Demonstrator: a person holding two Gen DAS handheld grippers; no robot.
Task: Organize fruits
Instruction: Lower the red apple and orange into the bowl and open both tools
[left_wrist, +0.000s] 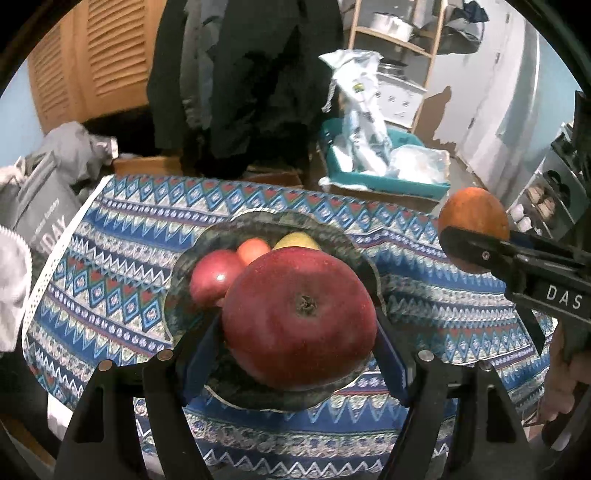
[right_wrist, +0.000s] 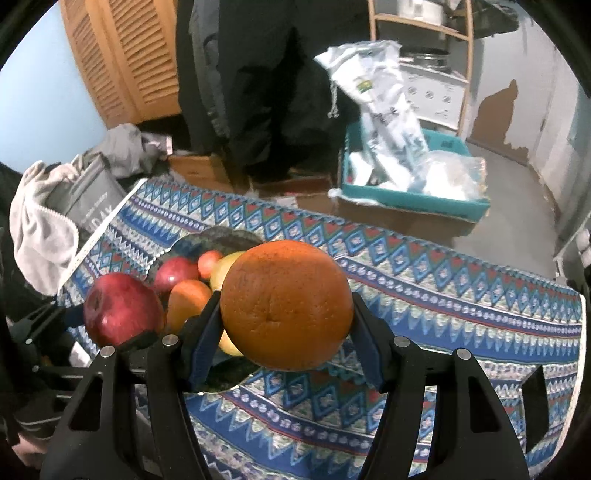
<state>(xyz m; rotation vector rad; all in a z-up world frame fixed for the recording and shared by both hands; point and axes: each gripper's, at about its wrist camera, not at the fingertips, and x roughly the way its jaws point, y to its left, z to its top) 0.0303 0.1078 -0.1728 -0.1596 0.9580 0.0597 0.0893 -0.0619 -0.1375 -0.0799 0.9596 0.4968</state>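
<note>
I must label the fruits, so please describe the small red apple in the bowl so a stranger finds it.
On the blue patterned tablecloth stands a dark wavy-rimmed bowl. The small red apple lies at its left side, beside an orange-red fruit and a yellow one. It alone there is dark red and glossy.

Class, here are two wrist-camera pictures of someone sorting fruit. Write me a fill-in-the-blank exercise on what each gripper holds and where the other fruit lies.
1. The left gripper is closed on a large red ____.
2. The right gripper grips an ____.
3. The other fruit lies in a dark ____ on the patterned tablecloth.
4. The small red apple in it lies beside a ____ fruit.

Missing words: apple; orange; bowl; yellow
</note>
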